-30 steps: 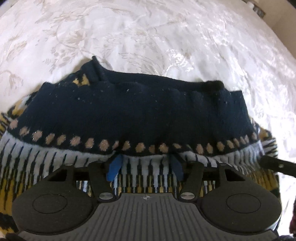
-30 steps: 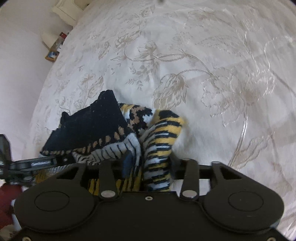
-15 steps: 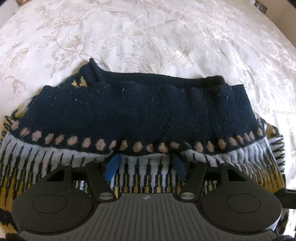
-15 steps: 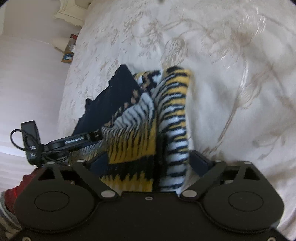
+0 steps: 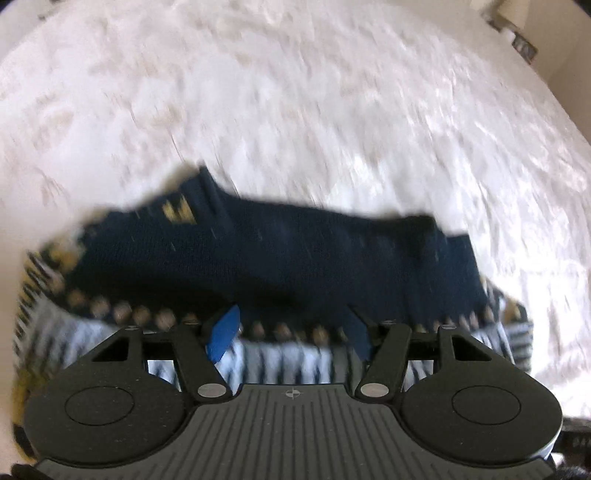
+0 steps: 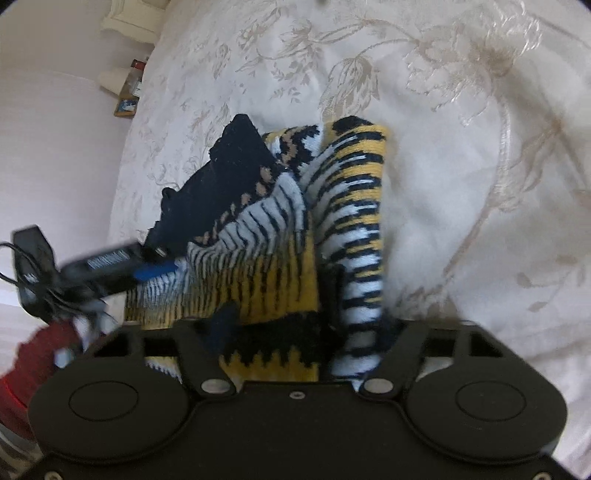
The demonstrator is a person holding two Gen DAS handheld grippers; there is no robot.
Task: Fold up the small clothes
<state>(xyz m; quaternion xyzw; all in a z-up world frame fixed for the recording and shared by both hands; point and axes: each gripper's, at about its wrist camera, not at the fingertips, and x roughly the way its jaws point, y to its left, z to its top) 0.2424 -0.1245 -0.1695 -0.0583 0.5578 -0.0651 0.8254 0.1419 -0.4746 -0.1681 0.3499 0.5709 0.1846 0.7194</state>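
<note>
Right wrist — sweater on bedspread

left gripper jaws apart, right gripper jaws apart

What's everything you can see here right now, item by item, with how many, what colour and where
knitted sweater: one, navy with yellow, white and black patterned bands, bunched on the bedspread and reaching between the fingers of both tools
bedspread: one, white with beige floral embroidery, under everything
furniture at the bedside: one cream piece, far left corner of the right wrist view, small items below it too blurred to name
red cloth: one patch, red, lower left edge of the right wrist view, what it is cannot be told
left tool: one, black with blue pads, open over the sweater's striped band
right tool: one, black, fingers spread with yellow and striped knit between them
</note>
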